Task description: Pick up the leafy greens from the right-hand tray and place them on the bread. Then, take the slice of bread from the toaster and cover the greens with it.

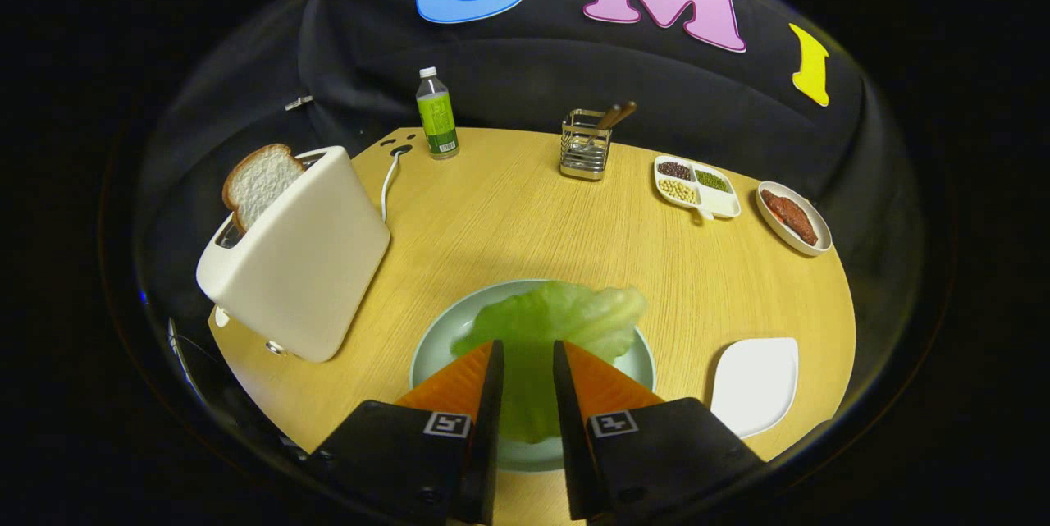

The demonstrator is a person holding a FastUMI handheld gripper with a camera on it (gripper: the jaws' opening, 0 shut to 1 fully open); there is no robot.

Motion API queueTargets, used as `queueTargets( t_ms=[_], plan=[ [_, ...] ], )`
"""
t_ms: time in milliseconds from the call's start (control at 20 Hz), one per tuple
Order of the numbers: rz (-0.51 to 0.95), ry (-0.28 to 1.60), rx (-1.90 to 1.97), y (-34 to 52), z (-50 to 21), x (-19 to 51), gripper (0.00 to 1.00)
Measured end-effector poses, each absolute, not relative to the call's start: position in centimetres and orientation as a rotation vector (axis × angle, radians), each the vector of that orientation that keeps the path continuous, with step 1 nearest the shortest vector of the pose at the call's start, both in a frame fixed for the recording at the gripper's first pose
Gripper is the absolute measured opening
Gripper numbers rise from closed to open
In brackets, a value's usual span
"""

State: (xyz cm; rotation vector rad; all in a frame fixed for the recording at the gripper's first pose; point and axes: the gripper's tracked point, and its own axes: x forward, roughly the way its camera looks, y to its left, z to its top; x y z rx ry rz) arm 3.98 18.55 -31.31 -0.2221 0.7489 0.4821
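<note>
While the fingers hang over the plate, the scene reads so:

Gripper: the handheld gripper with orange-faced black fingers points down at the pale green round plate; a narrow gap stands between the two tips.
Grip state: whether the fingers pinch the leaf or merely sit above it, I cannot tell; the leaf shows through the gap and runs on beyond the tips.
Greens: the light green leafy lettuce lies on the plate, spreading far and right of the fingertips; anything beneath it is hidden.
Right-hand tray: the white squarish tray sits on the round wooden table, just right of the plate, near side.
Toaster: the cream-white toaster stands left of the plate, tilted in this lens.
Bread: a white slice of bread with brown crust sticks up from the toaster's slot.
Far side: a clear bottle with a green label, a metal wire holder with a wooden-handled utensil, a white divided dish of beans, and a white oval dish of reddish-brown food at the far right.
</note>
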Motion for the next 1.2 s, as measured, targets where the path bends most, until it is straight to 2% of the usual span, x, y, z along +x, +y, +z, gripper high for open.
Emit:
queueTargets(
  t_ms=[50, 250, 350, 600, 1200],
  plan=[
    [0.477, 0.748, -0.231, 18.5, -31.4, 4.1, 0.39],
    [0.483, 0.752, -0.242, 19.2, -31.9, 4.0, 0.83],
    [0.493, 0.726, -0.251, 19.6, -31.2, 3.8, 0.98],
    [0.547, 0.609, -0.264, 22.4, -27.1, 3.3, 1.0],
    [0.814, 0.388, -0.218, 34.6, -16.5, -1.1, 1.0]
  ],
)
